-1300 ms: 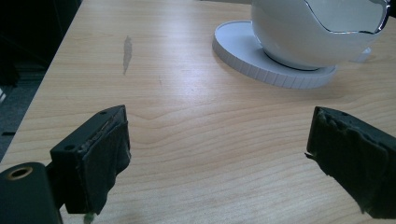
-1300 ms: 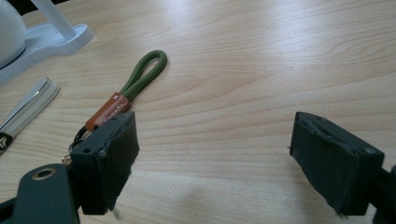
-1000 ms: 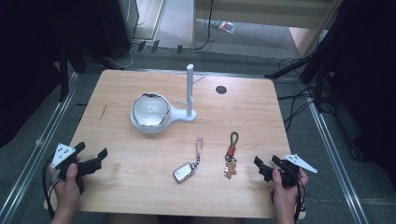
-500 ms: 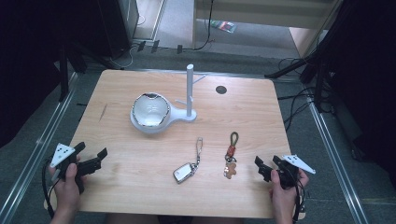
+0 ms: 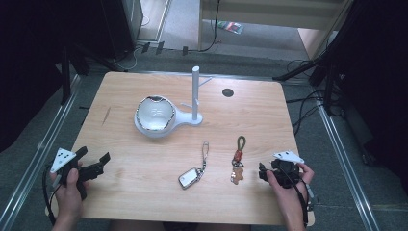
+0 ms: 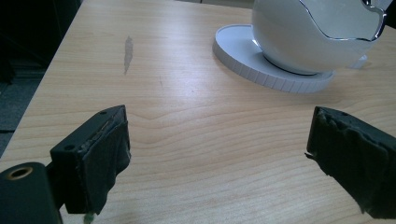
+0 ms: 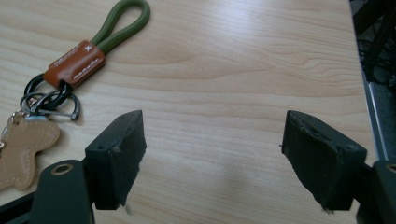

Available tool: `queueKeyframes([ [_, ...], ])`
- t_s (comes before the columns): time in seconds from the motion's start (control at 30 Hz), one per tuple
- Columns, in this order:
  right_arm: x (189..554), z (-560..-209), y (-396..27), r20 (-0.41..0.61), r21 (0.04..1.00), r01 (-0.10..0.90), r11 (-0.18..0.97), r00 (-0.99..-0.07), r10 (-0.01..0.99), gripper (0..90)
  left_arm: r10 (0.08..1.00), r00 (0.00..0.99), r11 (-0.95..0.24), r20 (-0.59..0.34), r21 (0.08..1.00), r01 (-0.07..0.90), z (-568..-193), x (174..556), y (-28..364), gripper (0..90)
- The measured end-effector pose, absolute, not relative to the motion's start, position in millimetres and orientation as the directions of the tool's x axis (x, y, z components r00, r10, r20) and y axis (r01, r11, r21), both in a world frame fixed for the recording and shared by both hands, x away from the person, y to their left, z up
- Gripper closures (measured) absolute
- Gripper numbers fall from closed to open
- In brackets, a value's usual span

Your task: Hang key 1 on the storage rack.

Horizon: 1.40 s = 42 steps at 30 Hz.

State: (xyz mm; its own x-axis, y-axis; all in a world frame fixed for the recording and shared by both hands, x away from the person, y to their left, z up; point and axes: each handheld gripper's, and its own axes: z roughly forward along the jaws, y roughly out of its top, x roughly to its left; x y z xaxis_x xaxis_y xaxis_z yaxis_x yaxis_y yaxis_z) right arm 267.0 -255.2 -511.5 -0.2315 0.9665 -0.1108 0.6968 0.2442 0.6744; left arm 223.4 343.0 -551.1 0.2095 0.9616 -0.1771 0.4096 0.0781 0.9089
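A keychain (image 5: 238, 155) with a green loop (image 7: 123, 21), a brown leather tab and a gingerbread charm (image 7: 23, 149) lies on the wooden table (image 5: 269, 120). To its left lies a silver key fob (image 5: 190, 177) on a chain. My right gripper (image 5: 263, 172) hovers just right of the charm, open; its jaws have just been closing a little, and only bare wood lies between them (image 7: 212, 149). My left gripper (image 5: 96, 156) rests open at the table's front left, aimed at the white bowl (image 6: 308, 32), with bare wood between its jaws (image 6: 219, 149).
The bowl (image 5: 154, 113) sits on a white ribbed base (image 6: 247, 56) joined to an upright white post (image 5: 196, 91) with side pegs. A dark round grommet (image 5: 227, 92) lies behind it. A pale scuff (image 6: 128, 49) marks the wood. The right table edge (image 7: 369, 93) runs close to my right gripper.
My right gripper has shifted left toward the keychain and lifted slightly. The left gripper and the objects have stayed put.
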Motion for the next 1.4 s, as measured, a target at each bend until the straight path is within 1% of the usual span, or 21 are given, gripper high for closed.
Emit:
queueKeyframes([
  [0.23,284.1,-501.3,-245.0,-0.143,0.548,0.777,0.311,-0.279,0.95,21.8,0.96,0.212,0.08,-0.18,0.909,0.409,-551.2,223.6,343.3,6.6],
  [0.27,284.1,-501.3,-245.0,-0.143,0.548,0.777,0.311,-0.279,0.95,21.8,0.96,0.212,0.08,-0.18,0.909,0.409,-551.2,223.6,343.3,6.6],
  [0.3,286.5,-500.2,-243.9,-0.144,0.528,0.786,0.321,-0.29,0.946,21.9,0.96,0.212,0.08,-0.181,0.909,0.41,-551.2,223.6,343.3,6.6],
  [0.33,290.8,-498.0,-241.4,-0.156,0.476,0.81,0.343,-0.307,0.939,22.1,0.96,0.213,0.079,-0.18,0.908,0.412,-551.1,223.7,343.2,6.6],
  [0.43,294.2,-495.3,-239.7,-0.157,0.449,0.822,0.349,-0.312,0.937,22.9,0.96,0.214,0.078,-0.179,0.908,0.412,-551.2,223.7,343.2,6.6],
  [0.53,302.2,-492.8,-236.5,-0.137,0.373,0.861,0.345,-0.317,0.939,22.5,0.96,0.215,0.077,-0.179,0.908,0.411,-551.2,223.7,343.1,6.6],
  [0.73,312.9,-489.7,-226.2,-0.14,0.263,0.891,0.369,-0.343,0.929,22.8,0.96,0.217,0.076,-0.178,0.908,0.411,-551.2,223.8,342.8,6.6],
  [0.83,316.3,-487.8,-222.7,-0.126,0.246,0.896,0.369,-0.348,0.929,22.6,0.96,0.217,0.076,-0.178,0.908,0.411,-551.2,223.8,342.8,6.6],
  [0.93,322.1,-485.1,-215.6,-0.112,0.221,0.904,0.367,-0.35,0.93,20.1,0.959,0.217,0.077,-0.18,0.908,0.412,-551.2,223.9,343.0,6.6],
  [1.13,328.5,-483.7,-204.8,-0.081,0.217,0.903,0.371,-0.362,0.929,13.4,0.959,0.218,0.077,-0.18,0.908,0.412,-551.2,223.9,343.0,6.6],
  [1.2,330.6,-482.4,-199.2,-0.1,0.219,0.904,0.366,-0.352,0.931,12.7,0.959,0.218,0.076,-0.179,0.908,0.411,-551.2,224.0,342.9,6.6],
  [1.27,334.0,-481.3,-193.8,-0.073,0.217,0.908,0.357,-0.35,0.934,8.1,0.959,0.219,0.075,-0.178,0.908,0.411,-551.2,224.1,342.8,6.6],
  [1.3,335.6,-481.1,-191.8,-0.06,0.215,0.908,0.359,-0.355,0.933,7.3,0.959,0.22,0.074,-0.178,0.908,0.412,-551.1,224.1,342.8,6.6],
  [1.4,338.0,-480.5,-188.2,-0.061,0.218,0.91,0.353,-0.348,0.935,7.7,0.959,0.219,0.076,-0.179,0.909,0.411,-551.2,224.2,342.8,6.6],
])
